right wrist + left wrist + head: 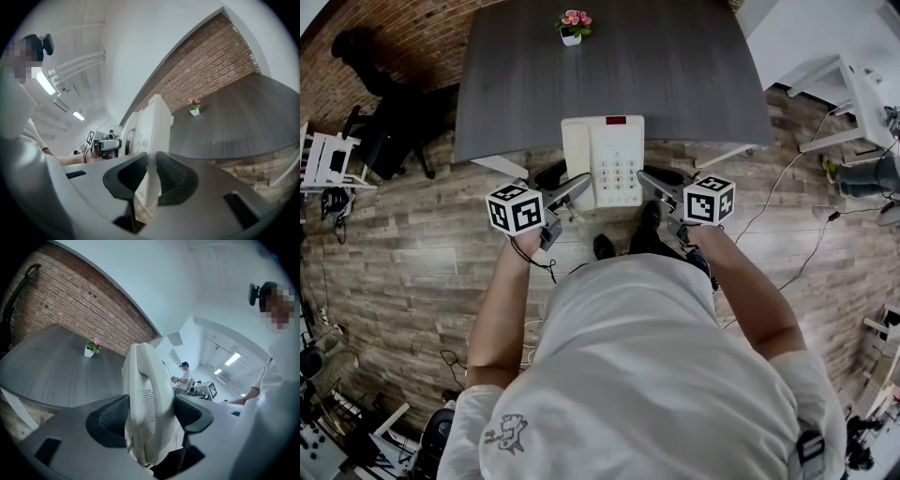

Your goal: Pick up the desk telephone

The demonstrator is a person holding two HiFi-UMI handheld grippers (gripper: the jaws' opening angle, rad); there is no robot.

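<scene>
Two grips on desk telephone [617, 159]: left gripper [574, 190] clamps handset [146, 394], right gripper [652, 181] pinches telephone's thin edge. Risk: handset unseats, telephone swings on thin pinch, slips.

White desk telephone [604, 161] (handset cradled) aloft, keypad up.

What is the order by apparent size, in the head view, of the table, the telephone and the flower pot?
1. table
2. telephone
3. flower pot
The differences are clear; no two look alike.
</scene>
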